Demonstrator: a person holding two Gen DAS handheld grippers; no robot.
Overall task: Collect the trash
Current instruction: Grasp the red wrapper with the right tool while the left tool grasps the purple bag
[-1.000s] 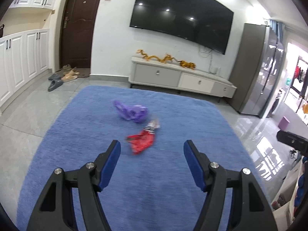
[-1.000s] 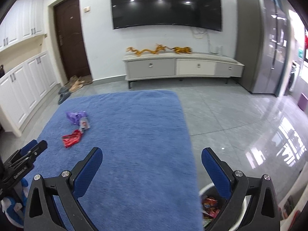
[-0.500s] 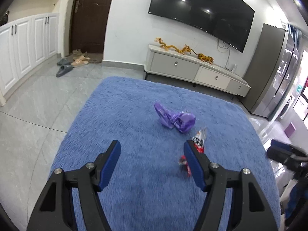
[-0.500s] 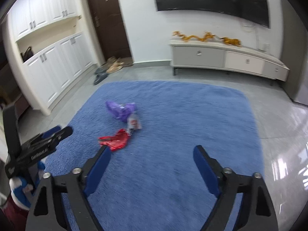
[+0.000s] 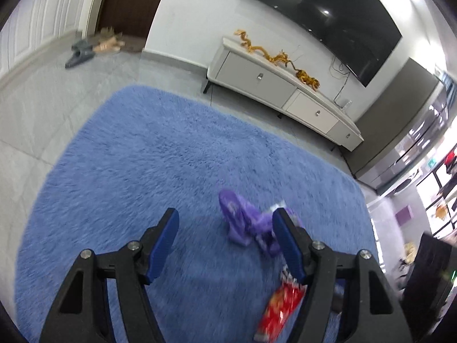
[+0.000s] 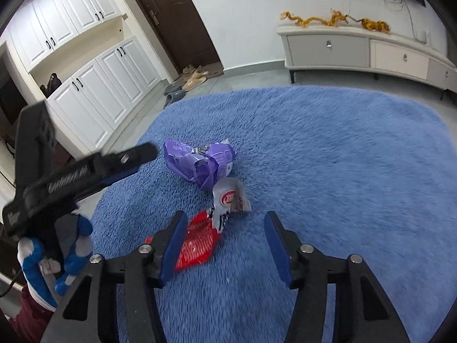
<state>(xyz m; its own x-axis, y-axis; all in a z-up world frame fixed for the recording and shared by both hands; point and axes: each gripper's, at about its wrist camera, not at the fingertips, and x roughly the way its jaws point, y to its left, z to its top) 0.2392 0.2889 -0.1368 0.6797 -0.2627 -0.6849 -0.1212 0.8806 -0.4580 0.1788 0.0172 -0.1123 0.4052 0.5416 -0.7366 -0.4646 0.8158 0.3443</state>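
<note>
The right gripper (image 6: 222, 245) hangs low over the blue rug (image 6: 342, 157) with its jaws spread wide and nothing between them; the left finger's blue pad (image 6: 174, 245) overlaps the edge of a red wrapper (image 6: 197, 245), though whether it touches is hard to say. The left gripper (image 5: 225, 243) is spread just as wide and holds nothing — its right pad (image 5: 285, 245) sits in front of a purple wrapper (image 5: 242, 223).

The trash is three crumpled pieces in a loose cluster on the rug. The purple wrapper is the biggest, puffed and creased, with some white print showing. Just beside it lies a small silvery-white packet (image 6: 230, 197) with a red logo, partly torn, its lower end overlapping the red wrapper. The red one is flat, shiny and printed with fine lines.

All three lie toward the rug's left part as seen from the right camera, back from its border. The rest of the shaggy pile stretches away bare on the far side. Past the rug's edge runs grey tile floor (image 6: 251, 77), then a low white cabinet (image 6: 357, 48) under a dark screen (image 5: 328, 14), with a gold dragon ornament (image 6: 334, 20) on top. Slippers (image 6: 182, 85) sit by a brown door (image 6: 177, 17), beside white cupboards (image 6: 94, 91).
</note>
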